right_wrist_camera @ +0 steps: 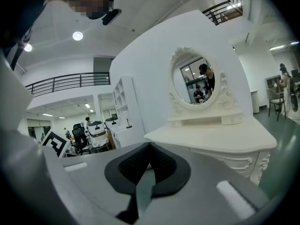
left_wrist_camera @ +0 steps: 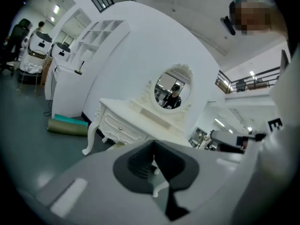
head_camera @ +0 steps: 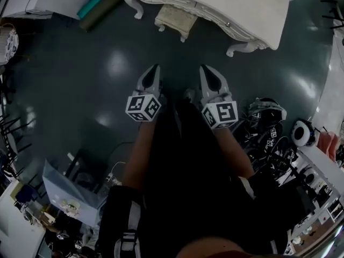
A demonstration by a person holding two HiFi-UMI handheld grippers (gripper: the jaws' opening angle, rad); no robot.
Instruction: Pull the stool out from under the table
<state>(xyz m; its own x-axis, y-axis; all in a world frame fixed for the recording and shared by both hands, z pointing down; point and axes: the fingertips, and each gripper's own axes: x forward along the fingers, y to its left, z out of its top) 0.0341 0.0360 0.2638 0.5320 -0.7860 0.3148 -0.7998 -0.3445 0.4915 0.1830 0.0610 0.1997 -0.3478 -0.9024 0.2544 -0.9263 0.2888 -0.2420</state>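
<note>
Jaws closed, ribbed pads, carved white table, seemingly cushioned stool

Cream stool upright, tucked partway under white vanity table, btwn its legs.

So the left gripper has its jaws pressed together with nothing between them. Right past the tips is the white dressing table, with curvy legs and drawers, backed up against a curved white wall. An oval mirror sits at its back edge with a person reflected in it. Two rolled mats, teal on olive, lie on the floor by the wall just left of the table. A white cubby shelf stands further left. The pale sliver under the table might be the stool, can't really tell.
</note>
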